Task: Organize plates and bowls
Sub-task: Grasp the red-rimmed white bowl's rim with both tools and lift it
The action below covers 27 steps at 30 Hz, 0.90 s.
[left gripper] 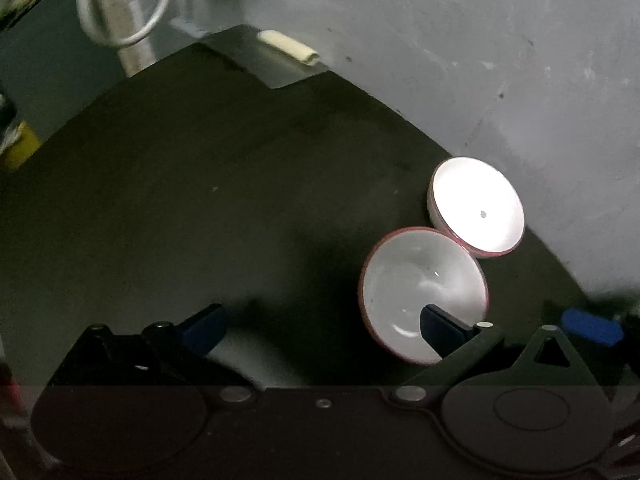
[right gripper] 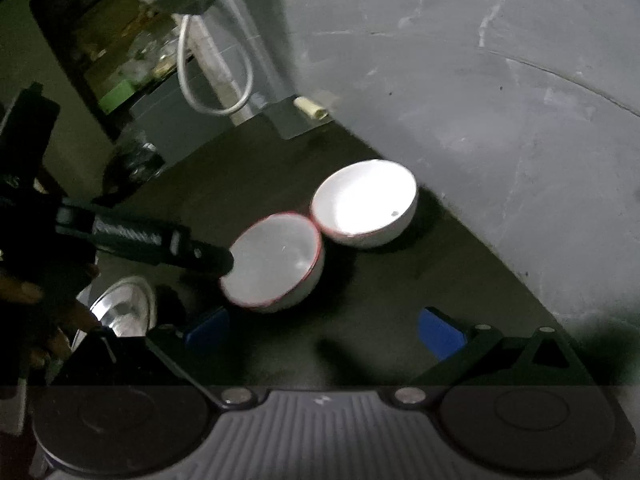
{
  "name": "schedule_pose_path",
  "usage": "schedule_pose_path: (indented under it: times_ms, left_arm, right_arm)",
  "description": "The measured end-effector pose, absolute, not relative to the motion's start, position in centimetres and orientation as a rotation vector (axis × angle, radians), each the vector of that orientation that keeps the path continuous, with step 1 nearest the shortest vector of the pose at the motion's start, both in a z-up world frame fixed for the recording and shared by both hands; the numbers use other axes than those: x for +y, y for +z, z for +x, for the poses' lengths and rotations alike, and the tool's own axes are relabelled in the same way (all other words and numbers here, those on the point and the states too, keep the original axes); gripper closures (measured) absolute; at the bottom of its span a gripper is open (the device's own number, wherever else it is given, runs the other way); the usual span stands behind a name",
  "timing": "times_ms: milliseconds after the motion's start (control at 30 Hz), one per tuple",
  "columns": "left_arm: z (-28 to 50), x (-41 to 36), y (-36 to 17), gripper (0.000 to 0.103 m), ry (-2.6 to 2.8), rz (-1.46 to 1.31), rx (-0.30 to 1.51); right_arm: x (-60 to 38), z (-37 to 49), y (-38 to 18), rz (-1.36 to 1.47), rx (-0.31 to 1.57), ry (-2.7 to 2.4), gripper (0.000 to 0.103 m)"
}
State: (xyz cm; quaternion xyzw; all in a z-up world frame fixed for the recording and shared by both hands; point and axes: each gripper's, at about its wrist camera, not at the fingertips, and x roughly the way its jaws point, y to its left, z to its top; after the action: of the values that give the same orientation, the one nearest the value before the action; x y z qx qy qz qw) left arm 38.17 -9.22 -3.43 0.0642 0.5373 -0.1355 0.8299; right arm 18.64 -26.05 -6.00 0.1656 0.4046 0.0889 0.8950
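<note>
Setting: a dim, plainly finished domestic room, likely a home kitchen or storage corner. Evidence showing: a dark counter (right gripper: 248,184) is running along a bare grey plastered wall (right gripper: 480,80), scuffed and streaked. Two white bowls with red rims (left gripper: 424,292) (left gripper: 476,208) are sitting on the counter, rims touching. A shiny steel plate (right gripper: 124,304) is lying at the counter's left. A white cable (right gripper: 216,80) is hanging in a loop beside a pale pipe. A dark-framed cluttered shelf or cabinet (right gripper: 120,64) is standing behind, contents blurred.
</note>
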Motion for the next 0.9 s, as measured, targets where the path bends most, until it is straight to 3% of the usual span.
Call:
schedule_pose_path:
  times_ms: [467,667,833,900]
  left_arm:
    - [40.1,-10.9,-4.9,0.001,-0.304,0.337,1.111]
    - [40.1,-11.1,-5.4,0.002,-0.281,0.349,1.124]
    - [39.8,-11.4,-5.5,0.017,-0.275,0.342,1.123]
    - [39.7,-11.4,-5.5,0.025,-0.289,0.321,1.13]
  right_arm:
    - [-24.8,22.5,-6.9,0.272,0.854,0.11,0.001]
    - [-24.6,22.5,-7.0,0.249,0.861,0.116,0.015]
    - [-24.7,22.7,-7.3,0.249,0.867,0.119,0.024]
    - [-24.8,22.7,-7.3,0.252,0.862,0.125,0.033]
